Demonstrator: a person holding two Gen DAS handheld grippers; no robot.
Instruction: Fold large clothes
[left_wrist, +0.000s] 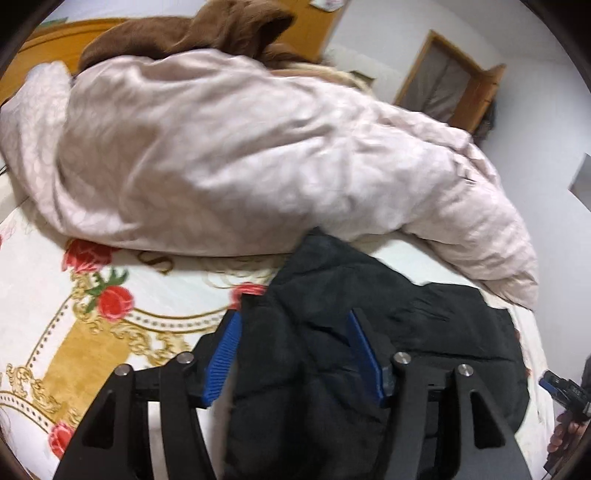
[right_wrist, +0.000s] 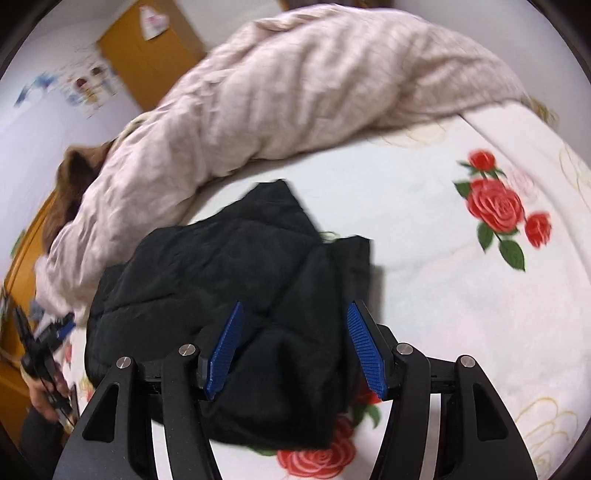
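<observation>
the black quilted jacket (left_wrist: 369, 332) lies in a bundled heap on the bed (left_wrist: 44, 266), on the rose-printed bedspread (right_wrist: 443, 295), just in front of a rumpled pale pink duvet (left_wrist: 221, 147) that runs across the far side. a brown blanket (left_wrist: 207, 33) sits beyond the duvet.

the left tool (left_wrist: 295, 354) stands with its blue pads (left_wrist: 223, 362) spread apart over the jacket's left portion; dark fabric shows between them, but the pads do not look pressed onto it. the right tool (right_wrist: 295, 347) is likewise wide, over the jacket's near right corner, with cloth in the gap and nothing clamped. in both views motion blur keeps contact uncertain.

the relation that matters: the jacket lies directly ahead of and beneath both tools, its longer side running left to right across the near edge of the bed, so each tool covers one end. the left tool (right_wrist: 55, 332) shows at the far left edge of the right wrist view, well apart. judging from the compact bundle, the fold looks nearly done, and any next grasp would likely come at the near edge.
</observation>
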